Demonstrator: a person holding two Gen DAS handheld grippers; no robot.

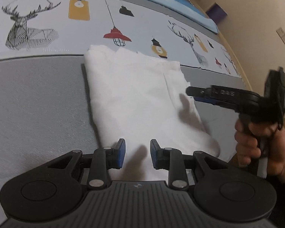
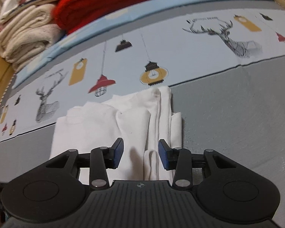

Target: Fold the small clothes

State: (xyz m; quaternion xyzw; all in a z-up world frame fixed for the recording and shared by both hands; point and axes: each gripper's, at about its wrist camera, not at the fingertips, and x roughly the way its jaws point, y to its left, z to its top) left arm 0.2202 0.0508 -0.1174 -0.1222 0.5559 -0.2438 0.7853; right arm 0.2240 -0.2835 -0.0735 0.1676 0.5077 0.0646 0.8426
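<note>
A small white garment (image 1: pixel 138 95) lies folded into a long strip on the grey part of the bed cover (image 1: pixel 38 98). My left gripper (image 1: pixel 137 153) hovers open over its near end, with nothing pressed between the blue pads. The right gripper (image 1: pixel 191 93), held by a hand (image 1: pixel 250 144), reaches in side-on over the garment's right edge. In the right wrist view the same white garment (image 2: pixel 104 125) shows layered folds along its right side. The right gripper (image 2: pixel 141 153) stands open above those folds, and its pads do not touch the cloth.
The bed cover has a pale band printed with deer heads and lamps (image 2: pixel 152 74). A red knit (image 2: pixel 102 1) and cream towels (image 2: pixel 26 36) are piled at the back left. A blue sheet (image 1: pixel 180 1) lies beyond the band, and a beige wall (image 1: pixel 256 19) stands at the right.
</note>
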